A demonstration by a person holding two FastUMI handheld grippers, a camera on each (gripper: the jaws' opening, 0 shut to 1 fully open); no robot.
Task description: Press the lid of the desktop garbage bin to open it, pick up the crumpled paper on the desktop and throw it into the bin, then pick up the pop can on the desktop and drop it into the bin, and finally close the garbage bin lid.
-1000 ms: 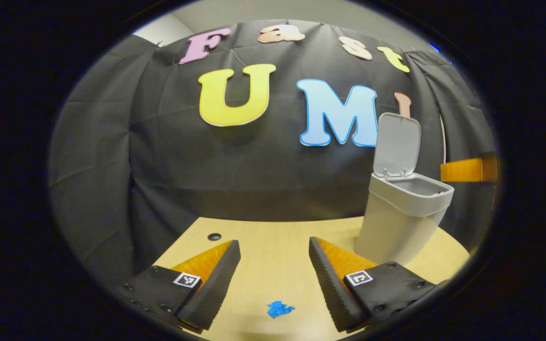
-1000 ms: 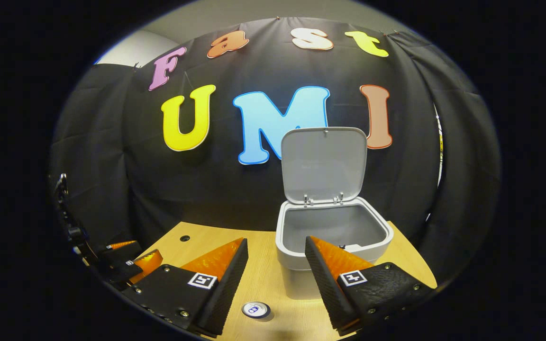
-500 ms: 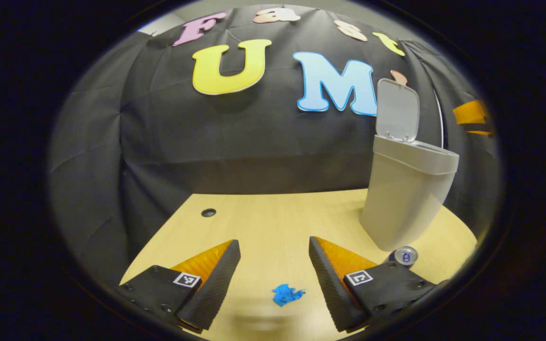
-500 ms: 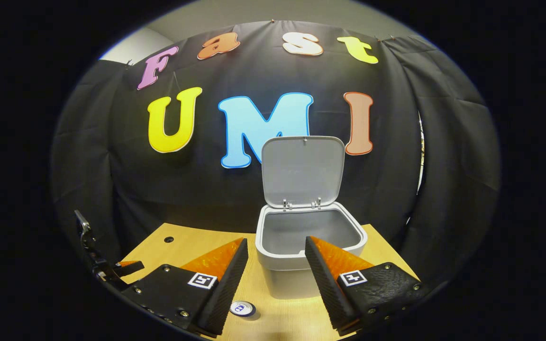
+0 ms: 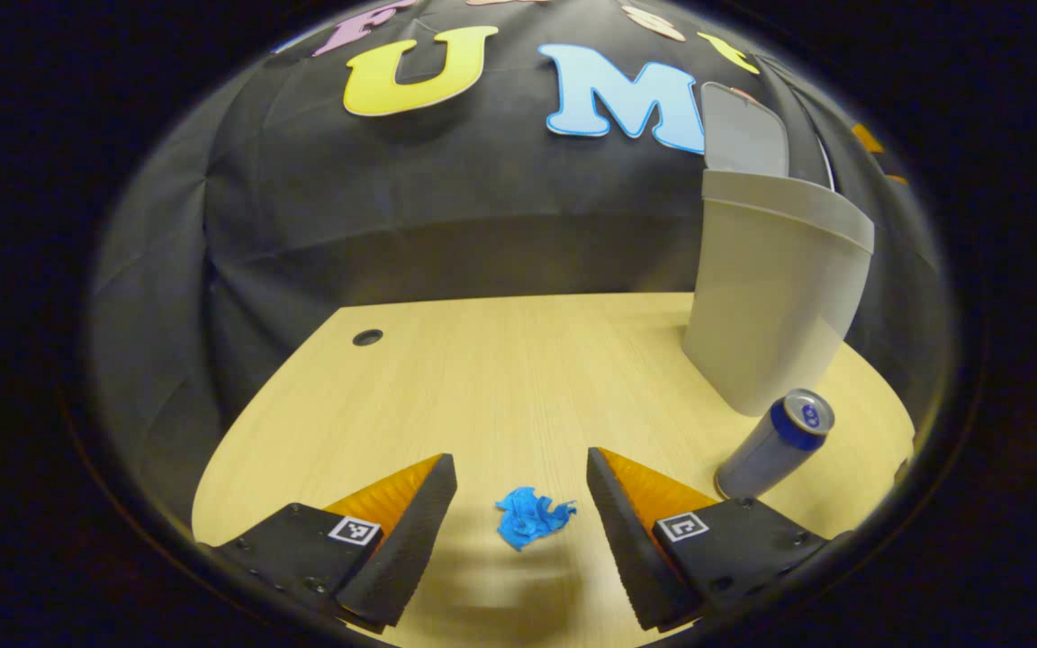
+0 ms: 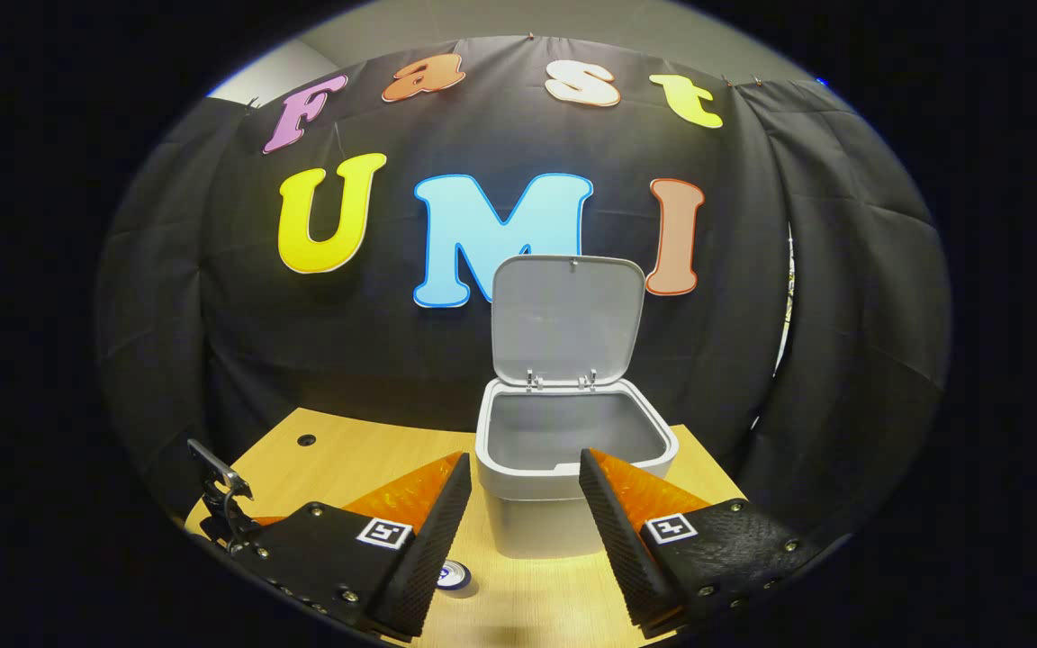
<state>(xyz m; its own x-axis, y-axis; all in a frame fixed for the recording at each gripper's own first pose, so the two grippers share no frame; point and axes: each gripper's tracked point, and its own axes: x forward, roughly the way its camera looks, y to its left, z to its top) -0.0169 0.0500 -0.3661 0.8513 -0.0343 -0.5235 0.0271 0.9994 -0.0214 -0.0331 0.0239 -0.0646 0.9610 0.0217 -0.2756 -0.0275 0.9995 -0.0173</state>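
A small blue crumpled paper (image 5: 530,519) lies on the wooden desktop, right between the fingers of my left gripper (image 5: 518,486), which is open just above the surface. The pop can (image 5: 775,444), silver with a blue top band, stands upright to the right of that, next to the white bin (image 5: 775,297). In the right gripper view the bin (image 6: 563,477) stands with its lid (image 6: 565,319) raised upright and nothing visible inside. My right gripper (image 6: 523,504) hangs open in front of the bin, above the can top (image 6: 455,576).
The desktop (image 5: 500,378) has a small round cable hole (image 5: 367,337) near its far left corner. Black cloth closes the back and sides. The left gripper's metal frame (image 6: 221,495) shows at the lower left of the right gripper view.
My left gripper has dropped toward the desktop and forward, so the blue paper now sits between its fingers. The right gripper has drawn back slightly from the bin.
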